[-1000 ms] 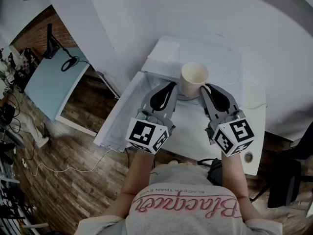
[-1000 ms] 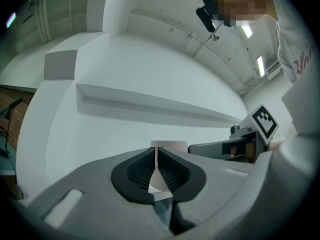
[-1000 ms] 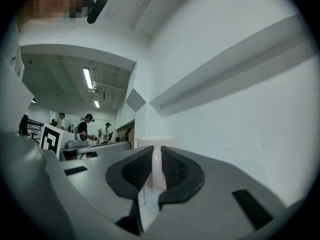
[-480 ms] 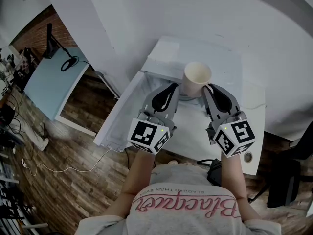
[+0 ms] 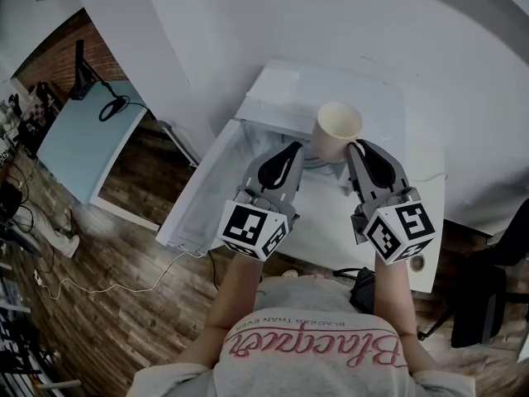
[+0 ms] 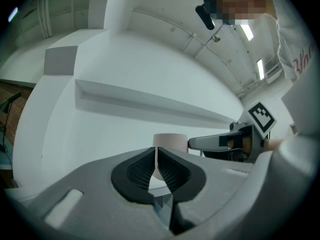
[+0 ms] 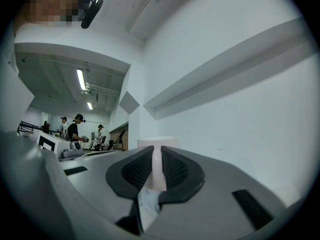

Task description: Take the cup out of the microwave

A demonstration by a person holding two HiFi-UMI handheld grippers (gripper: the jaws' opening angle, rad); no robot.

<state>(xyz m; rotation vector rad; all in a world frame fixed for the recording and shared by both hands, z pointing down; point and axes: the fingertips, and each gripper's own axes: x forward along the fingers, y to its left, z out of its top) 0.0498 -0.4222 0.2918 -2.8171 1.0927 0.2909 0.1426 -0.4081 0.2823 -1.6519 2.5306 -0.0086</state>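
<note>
A cream cup (image 5: 339, 128) hangs upright in front of the white microwave (image 5: 285, 89), above a round glass plate (image 5: 317, 163). My right gripper (image 5: 357, 145) is shut on the cup's handle (image 7: 157, 170), and the cup's body (image 7: 157, 143) rises just beyond the pads. My left gripper (image 5: 288, 149) is level with it on the cup's left, shut and empty, not touching the cup. From the left gripper view the cup (image 6: 170, 142) shows past the closed pads, with the right gripper (image 6: 216, 143) reaching in from the right.
The microwave stands on a white table (image 5: 331, 230) against a white wall. What looks like its open door (image 5: 202, 193) swings out to the lower left. A pale blue desk (image 5: 83, 139) is far left, a black chair (image 5: 488, 296) is right, and people (image 7: 75, 126) stand far off.
The cup and the right gripper holding it have drifted slightly to the right in the head view. The left gripper has stayed where it was.
</note>
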